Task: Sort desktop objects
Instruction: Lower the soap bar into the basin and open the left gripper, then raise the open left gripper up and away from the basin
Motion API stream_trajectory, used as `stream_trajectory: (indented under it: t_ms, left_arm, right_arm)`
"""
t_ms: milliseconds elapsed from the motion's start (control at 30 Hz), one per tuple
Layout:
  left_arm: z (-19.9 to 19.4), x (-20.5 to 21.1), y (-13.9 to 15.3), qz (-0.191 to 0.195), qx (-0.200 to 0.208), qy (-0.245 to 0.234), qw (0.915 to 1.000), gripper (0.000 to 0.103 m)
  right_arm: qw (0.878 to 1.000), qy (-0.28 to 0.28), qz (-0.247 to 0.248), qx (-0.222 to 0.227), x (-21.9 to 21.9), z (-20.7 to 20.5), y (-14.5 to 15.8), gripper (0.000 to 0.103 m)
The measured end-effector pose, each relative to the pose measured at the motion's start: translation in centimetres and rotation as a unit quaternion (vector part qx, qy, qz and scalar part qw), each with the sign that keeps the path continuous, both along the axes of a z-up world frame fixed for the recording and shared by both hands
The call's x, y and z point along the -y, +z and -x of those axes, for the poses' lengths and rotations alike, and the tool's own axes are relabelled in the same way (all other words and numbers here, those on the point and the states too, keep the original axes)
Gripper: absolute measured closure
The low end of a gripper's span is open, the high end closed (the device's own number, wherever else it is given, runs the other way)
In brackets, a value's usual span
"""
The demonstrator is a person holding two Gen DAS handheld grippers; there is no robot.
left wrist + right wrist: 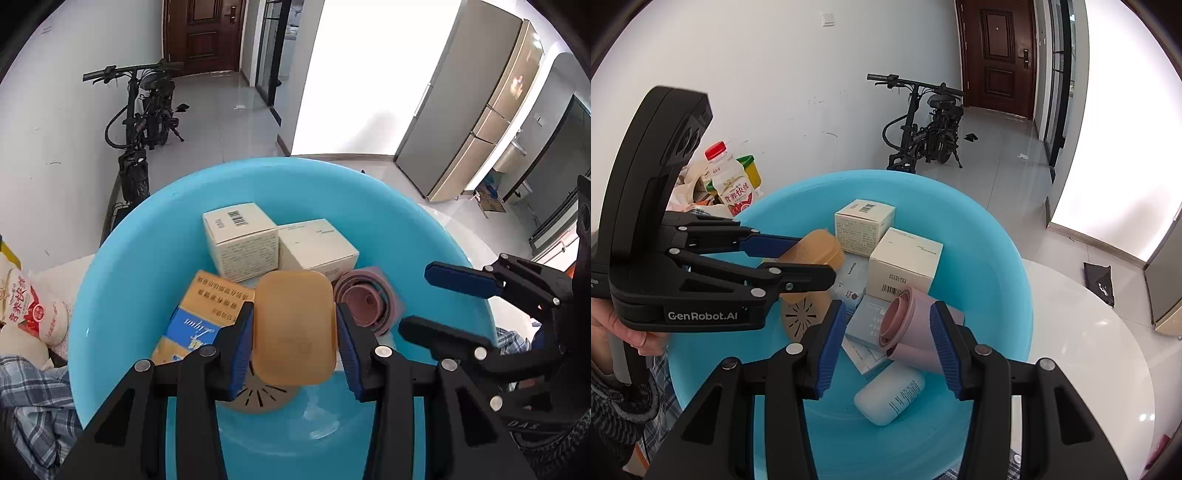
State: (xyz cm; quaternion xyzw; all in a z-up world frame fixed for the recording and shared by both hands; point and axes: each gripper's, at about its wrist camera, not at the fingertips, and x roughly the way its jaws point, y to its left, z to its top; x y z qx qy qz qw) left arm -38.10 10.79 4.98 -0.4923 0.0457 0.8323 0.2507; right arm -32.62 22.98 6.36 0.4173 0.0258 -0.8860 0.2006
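Left gripper (294, 334) clamping a translucent amber plastic soap-box lid (294, 326) at frame centre over a round turquoise plastic basin (122, 280), right gripper (888, 341) gripping a mauve collapsible silicone cup (908, 325) at lower centre, two cream cardboard boxes (882, 243) inside the basin behind them.

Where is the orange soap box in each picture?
Left wrist view: the orange soap box sits low in the middle, pinched between the left gripper's blue pads.
Right wrist view: it is left of middle, at the tip of the left gripper reaching in from the left.
Shared landmark: the blue basin under it.
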Motion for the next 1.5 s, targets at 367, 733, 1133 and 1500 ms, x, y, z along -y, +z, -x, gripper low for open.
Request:
stream_trajectory:
  t_ms: [367,733,1133,1500]
  left_arm:
    - [0.2,-0.6,0.0,-0.018,-0.023,-0.005,0.9996,0.016]
    - [0.9,1.6,0.7,-0.019,-0.013,0.039,0.9990,0.016]
    - [-4.5,2.3,3.1,0.031,-0.102,0.041,0.9934,0.016]
    - [-10.7,4.1,3.8,0.032,-0.141,0.056,0.9879,0.015]
  right_arm:
    - [1.000,-0.007,0.012,-0.004,-0.6,-0.5,0.2,0.057]
    - [1.000,-0.012,0.013,-0.005,-1.0,-1.0,0.8,0.057]
    - [0.999,-0.021,0.030,-0.019,-1.3,-2.5,2.4,0.051]
    - [0.997,-0.030,0.071,-0.018,-1.1,-5.3,3.4,0.004]
